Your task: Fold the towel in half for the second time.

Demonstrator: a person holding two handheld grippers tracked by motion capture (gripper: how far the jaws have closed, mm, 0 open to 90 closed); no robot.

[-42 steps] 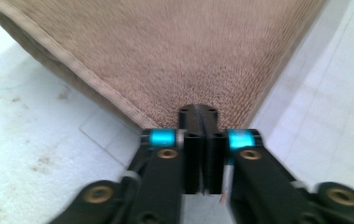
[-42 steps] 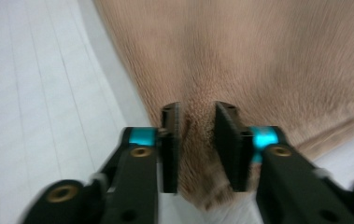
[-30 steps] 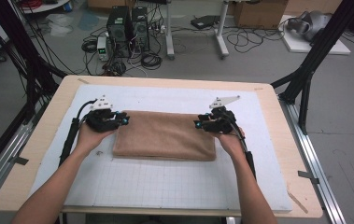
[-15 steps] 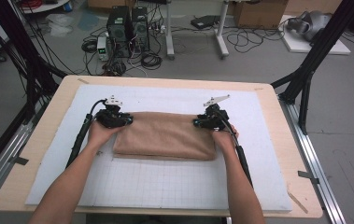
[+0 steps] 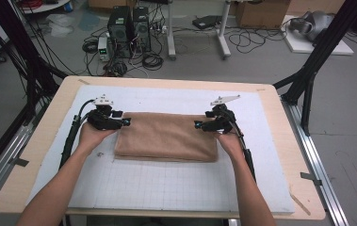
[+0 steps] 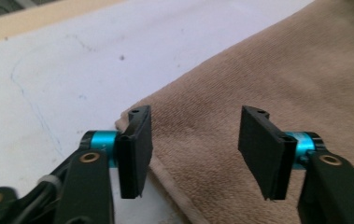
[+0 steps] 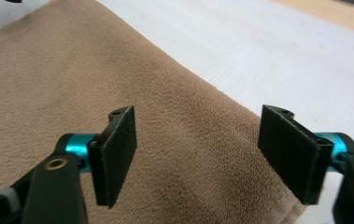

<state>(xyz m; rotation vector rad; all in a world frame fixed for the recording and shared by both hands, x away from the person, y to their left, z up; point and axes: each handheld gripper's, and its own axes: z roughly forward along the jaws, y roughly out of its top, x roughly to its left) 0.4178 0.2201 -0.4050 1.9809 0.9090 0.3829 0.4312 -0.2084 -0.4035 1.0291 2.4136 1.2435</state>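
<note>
Table (image 5: 39, 141): a light wooden top is carrying everything, its bare rim showing all round the towel's white underlay.
White mat (image 5: 176, 183): it is lying flat beneath the towel, reaching out past all four of the towel's sides; a faint grid is showing on the part nearer the person than the towel.
Towel (image 5: 166, 136): a tan, folded towel is lying flat as a wide rectangle on the mat. In the left gripper view (image 6: 277, 79) its far left corner is lying beneath the jaws; in the right gripper view (image 7: 48, 84) its far right edge is running beneath the jaws.
Left hand (image 5: 93, 136): it is resting just beside the towel's left end and holding the left gripper.
Right hand (image 5: 227, 141): it is resting at the towel's right end and holding the right gripper.
Left gripper (image 5: 125, 122) (image 6: 194, 149): it is sitting at the towel's far left corner, pointing in over the cloth. Its jaws have just been opening and are standing spread, with the pile lying below the gap and neither pad pressing on it.
Right gripper (image 5: 198, 125) (image 7: 198, 154): it is sitting at the towel's far right corner, pointing in toward the cloth. Its jaws have likewise just been opening and are standing wide apart above the towel, gripping nothing.
</note>
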